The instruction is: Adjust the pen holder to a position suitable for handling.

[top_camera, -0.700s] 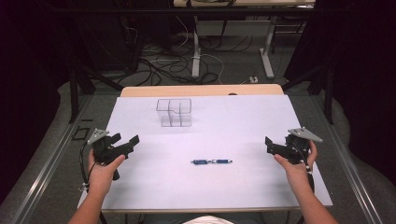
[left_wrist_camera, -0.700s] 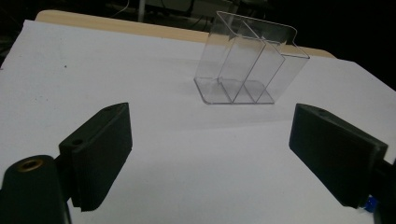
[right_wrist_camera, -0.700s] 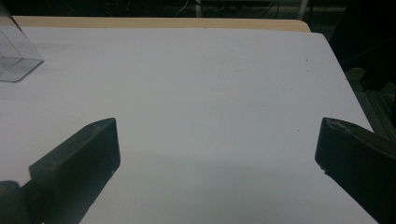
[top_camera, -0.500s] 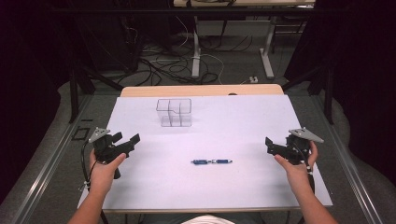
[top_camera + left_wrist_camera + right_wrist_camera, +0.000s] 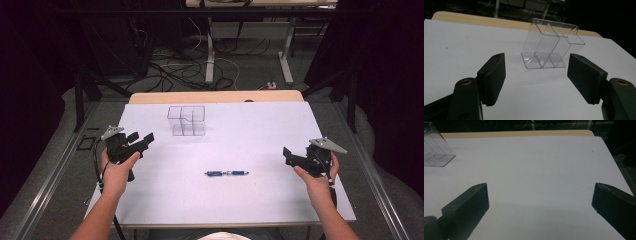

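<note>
A clear plastic organizer (image 5: 186, 120) with several compartments stands empty on the white table top (image 5: 250, 140), towards the back left. A blue pen (image 5: 226, 173) lies flat near the middle, pointing left to right. My left gripper (image 5: 141, 139) hovers open at the left side, aimed at the organizer (image 5: 551, 46), nothing between its jaws. My right gripper (image 5: 287, 154) is held open at the right side, well to the right of the pen, jaws wide apart over bare white surface. The organizer's corner (image 5: 435, 148) sits at the upper left of the right gripper view.
A wooden strip (image 5: 215, 96) edges the table's far side. Beyond it lie cables (image 5: 185, 70) and desk legs (image 5: 210, 55) on a grey floor. The table's right edge (image 5: 616, 167) drops off close to my right gripper.
</note>
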Available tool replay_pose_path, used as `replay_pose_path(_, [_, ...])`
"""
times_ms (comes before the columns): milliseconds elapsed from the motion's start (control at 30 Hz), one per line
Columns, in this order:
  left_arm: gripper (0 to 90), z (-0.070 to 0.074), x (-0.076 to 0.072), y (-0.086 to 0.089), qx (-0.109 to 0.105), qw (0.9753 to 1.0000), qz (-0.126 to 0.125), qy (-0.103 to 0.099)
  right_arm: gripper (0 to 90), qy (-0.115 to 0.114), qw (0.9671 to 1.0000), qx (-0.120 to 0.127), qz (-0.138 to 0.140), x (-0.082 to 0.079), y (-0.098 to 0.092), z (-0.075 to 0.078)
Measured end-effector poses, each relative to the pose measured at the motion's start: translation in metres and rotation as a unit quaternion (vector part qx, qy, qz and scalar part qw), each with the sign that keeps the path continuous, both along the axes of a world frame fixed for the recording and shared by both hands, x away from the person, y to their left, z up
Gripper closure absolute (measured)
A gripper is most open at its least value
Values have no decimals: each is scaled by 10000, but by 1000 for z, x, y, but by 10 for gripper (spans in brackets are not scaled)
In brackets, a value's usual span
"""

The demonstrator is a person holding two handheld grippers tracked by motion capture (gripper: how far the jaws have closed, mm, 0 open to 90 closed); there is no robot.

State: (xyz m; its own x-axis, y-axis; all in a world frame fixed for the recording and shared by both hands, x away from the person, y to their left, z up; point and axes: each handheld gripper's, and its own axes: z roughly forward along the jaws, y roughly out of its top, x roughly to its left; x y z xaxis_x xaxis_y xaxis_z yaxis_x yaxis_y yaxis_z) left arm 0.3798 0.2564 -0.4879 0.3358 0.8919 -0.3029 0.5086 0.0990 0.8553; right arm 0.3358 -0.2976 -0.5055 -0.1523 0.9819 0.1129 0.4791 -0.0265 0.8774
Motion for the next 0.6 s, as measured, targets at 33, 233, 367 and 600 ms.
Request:
replay_pose_path(33, [321,1,2,-1,6,10000,-3,-7,7,18,10000,12,12,0,0,0])
replay_pose_path(233, [342,11,18,-11,85,10000,-7,-46,7,-8,10000,-37,82,0,0,0])
replay_pose_path(367, [364,20,29,-16,118,9999,-18,20,8,-61,10000,-7,69,-1,0,1])
replay_pose_path(600, [449,33,46,-20,-222,9995,-18,231,9,22,10000,58,67,-2,1,1])
